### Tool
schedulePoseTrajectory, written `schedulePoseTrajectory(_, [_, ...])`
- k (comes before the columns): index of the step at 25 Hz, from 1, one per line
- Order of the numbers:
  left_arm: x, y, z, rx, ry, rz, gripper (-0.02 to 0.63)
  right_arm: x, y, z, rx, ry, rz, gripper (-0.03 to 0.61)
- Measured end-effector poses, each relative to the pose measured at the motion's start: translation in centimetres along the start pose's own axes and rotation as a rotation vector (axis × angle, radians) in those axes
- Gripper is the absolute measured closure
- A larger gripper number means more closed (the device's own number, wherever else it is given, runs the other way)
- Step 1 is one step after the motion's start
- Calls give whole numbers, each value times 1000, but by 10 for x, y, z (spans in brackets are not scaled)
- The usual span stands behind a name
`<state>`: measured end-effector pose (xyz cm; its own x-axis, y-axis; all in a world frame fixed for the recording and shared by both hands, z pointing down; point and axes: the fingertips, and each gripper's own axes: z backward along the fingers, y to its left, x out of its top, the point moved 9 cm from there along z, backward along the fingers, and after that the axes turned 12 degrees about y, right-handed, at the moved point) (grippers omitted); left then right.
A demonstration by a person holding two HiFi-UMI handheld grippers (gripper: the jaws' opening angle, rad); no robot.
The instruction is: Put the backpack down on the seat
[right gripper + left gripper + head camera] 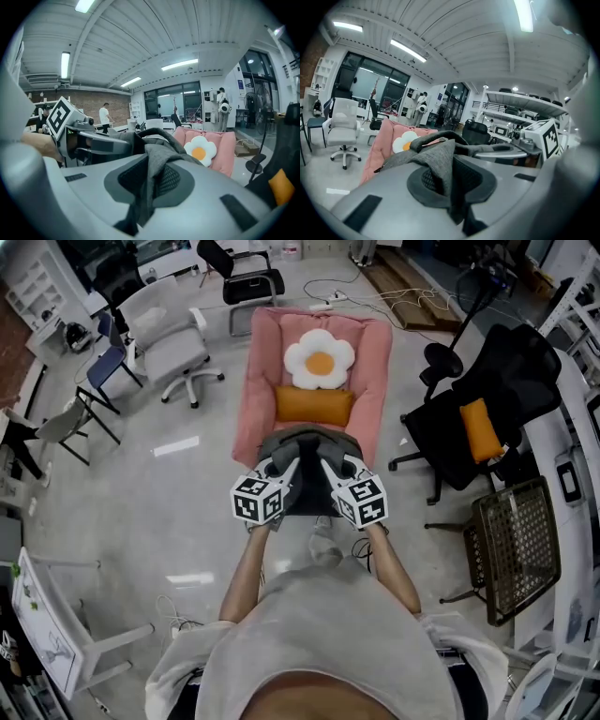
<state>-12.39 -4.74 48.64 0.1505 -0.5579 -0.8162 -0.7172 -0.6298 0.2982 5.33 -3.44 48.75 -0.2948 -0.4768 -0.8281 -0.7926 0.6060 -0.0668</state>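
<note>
Backpack (307, 442): grey, soft, probably floppy, centre frame. Your left gripper (289, 471) and right gripper (328, 471) jaws clench its top fabric; hold there.

Glossy grey floor (141, 493); white office chair (173, 348); black chair (516, 371).

1. The person wears a pale grey short-sleeved T-shirt (328, 634), loose at the shoulders.
2. The left gripper (287, 471) has a smooth light-grey moulded shell and a white marker cube (258, 499) printed with black squares.
3. The right gripper (330, 470) looks the same, with its own black-and-white cube (362, 502).
4. Each jaw has a dark mesh-textured oval pad (426, 180) and a black rectangular inlay (236, 206).
</note>
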Motion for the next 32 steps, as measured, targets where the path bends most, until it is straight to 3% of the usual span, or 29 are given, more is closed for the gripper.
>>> schedulePoseTrajectory(17, [103,81,-107,42,11,29,581,76,-130,-92,49,11,13,543])
schedulePoseTrajectory(32, [133,132,-162,76,35,85,581,98,-188,-152,106,61,23,543])
